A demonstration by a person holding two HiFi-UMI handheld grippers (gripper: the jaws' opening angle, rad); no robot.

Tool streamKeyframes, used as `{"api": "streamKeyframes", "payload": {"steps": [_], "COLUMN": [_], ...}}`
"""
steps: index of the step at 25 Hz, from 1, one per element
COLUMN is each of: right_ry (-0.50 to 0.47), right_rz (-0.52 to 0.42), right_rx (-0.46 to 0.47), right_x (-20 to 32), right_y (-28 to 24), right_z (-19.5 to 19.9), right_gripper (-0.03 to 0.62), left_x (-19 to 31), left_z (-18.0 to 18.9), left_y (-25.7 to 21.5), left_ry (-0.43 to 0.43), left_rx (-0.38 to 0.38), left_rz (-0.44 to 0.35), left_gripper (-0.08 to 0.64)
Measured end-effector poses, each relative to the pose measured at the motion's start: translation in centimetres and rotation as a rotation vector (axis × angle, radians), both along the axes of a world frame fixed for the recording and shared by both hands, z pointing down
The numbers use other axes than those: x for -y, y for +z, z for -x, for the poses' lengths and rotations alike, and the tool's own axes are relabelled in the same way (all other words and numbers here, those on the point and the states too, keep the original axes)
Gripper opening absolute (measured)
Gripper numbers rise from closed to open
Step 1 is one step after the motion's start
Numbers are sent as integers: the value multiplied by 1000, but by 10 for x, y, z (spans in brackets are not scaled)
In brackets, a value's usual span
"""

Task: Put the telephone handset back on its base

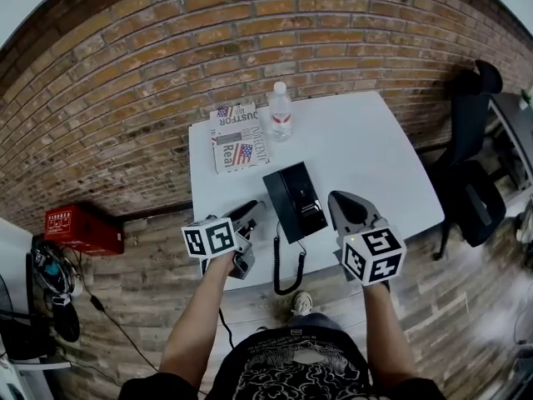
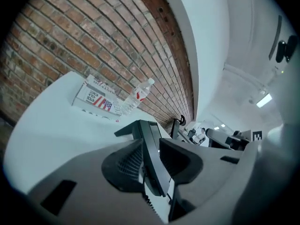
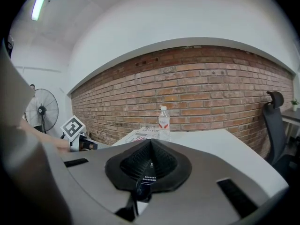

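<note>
One handset (image 2: 152, 163) in left gripper (image 2: 151, 139)

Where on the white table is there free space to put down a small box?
The right half of the white table is bare, from the black telephone base to the right edge. The back-left corner is crowded with folded newspapers and a clear plastic water bottle.

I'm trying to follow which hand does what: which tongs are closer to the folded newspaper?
Left. The left tongs, gripping part of the telephone, sit on the person's side of the newspaper; the right tongs, shut, are across the telephone, farther right.
</note>
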State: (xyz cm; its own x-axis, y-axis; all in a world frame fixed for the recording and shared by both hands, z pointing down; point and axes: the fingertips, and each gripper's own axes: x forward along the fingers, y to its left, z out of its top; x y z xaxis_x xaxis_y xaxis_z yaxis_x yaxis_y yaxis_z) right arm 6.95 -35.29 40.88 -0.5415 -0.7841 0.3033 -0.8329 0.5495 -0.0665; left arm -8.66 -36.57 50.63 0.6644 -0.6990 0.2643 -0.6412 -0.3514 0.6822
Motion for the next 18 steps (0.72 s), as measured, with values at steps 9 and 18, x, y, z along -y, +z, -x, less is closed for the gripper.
{"api": "streamKeyframes", "payload": {"steps": [9, 18], "right_ry": [0, -1], "right_rz": [-18, -41], "right_rx": [19, 27], "right_x": [-27, -55], "right_y": [-12, -23], "right_z": [17, 29], "right_gripper": [2, 2], "left_x": [-32, -66], "left_z": [24, 44], "left_y": [-51, -91], "left_ry": [-1, -38], "left_rx": [260, 430], "left_rz": [-175, -281], "left_gripper": [97, 57]}}
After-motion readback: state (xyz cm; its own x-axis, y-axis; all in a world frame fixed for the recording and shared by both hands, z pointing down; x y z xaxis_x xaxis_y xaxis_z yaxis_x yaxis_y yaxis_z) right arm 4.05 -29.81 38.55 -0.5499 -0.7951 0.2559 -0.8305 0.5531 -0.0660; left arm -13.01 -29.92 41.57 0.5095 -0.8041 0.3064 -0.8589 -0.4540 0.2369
